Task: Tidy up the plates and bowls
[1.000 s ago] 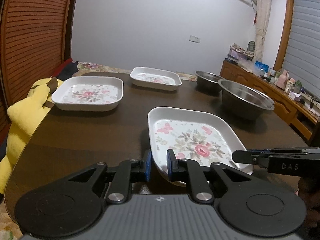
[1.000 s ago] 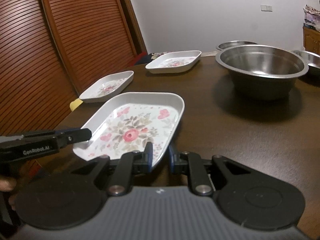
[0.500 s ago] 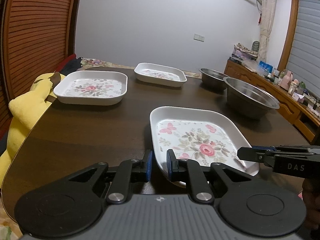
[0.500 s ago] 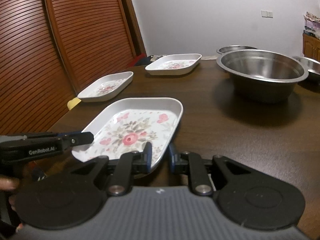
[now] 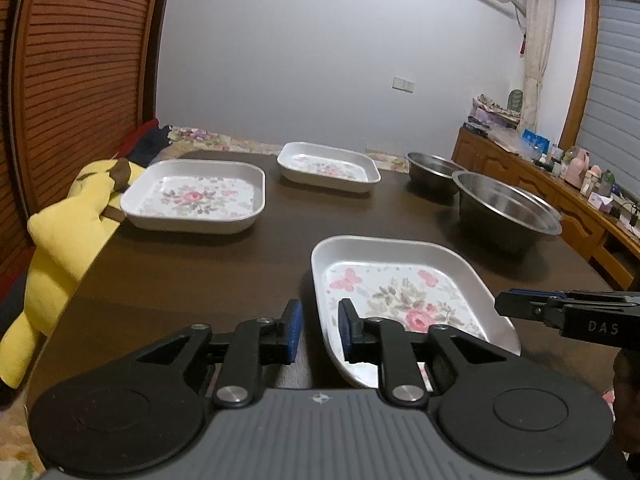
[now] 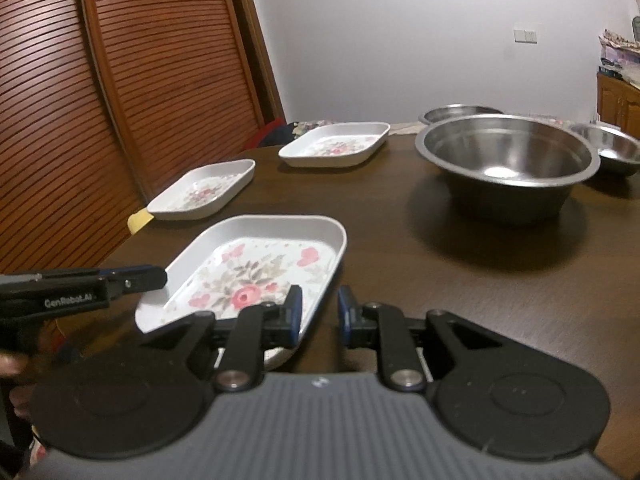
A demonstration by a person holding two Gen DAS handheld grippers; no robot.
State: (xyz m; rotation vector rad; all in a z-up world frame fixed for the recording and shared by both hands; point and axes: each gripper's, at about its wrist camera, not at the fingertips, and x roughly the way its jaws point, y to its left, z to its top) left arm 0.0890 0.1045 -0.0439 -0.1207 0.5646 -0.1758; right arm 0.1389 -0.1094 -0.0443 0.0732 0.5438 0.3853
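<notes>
A white floral rectangular plate (image 5: 400, 288) (image 6: 256, 264) is held a little above the near part of the dark table (image 5: 200, 272). My left gripper (image 5: 319, 330) is shut on its left rim. My right gripper (image 6: 319, 314) is shut on its right rim. Each gripper shows in the other's view, my right gripper at the plate's right side (image 5: 532, 306) and my left gripper at its left side (image 6: 132, 280). Two more floral plates lie farther back, one at the left (image 5: 196, 196) (image 6: 204, 190) and one at the far middle (image 5: 328, 166) (image 6: 336, 144).
A large steel bowl (image 5: 504, 208) (image 6: 508, 160) stands on the right of the table, with smaller steel bowls behind it (image 5: 432, 166) (image 6: 612, 148). A yellow plush toy (image 5: 60, 240) hangs at the table's left edge. A cluttered wooden sideboard (image 5: 560, 184) runs along the right wall.
Both grippers have risen a little with the near plate held between them, so the other plates and bowls sit lower in view. Nothing on the table has moved.
</notes>
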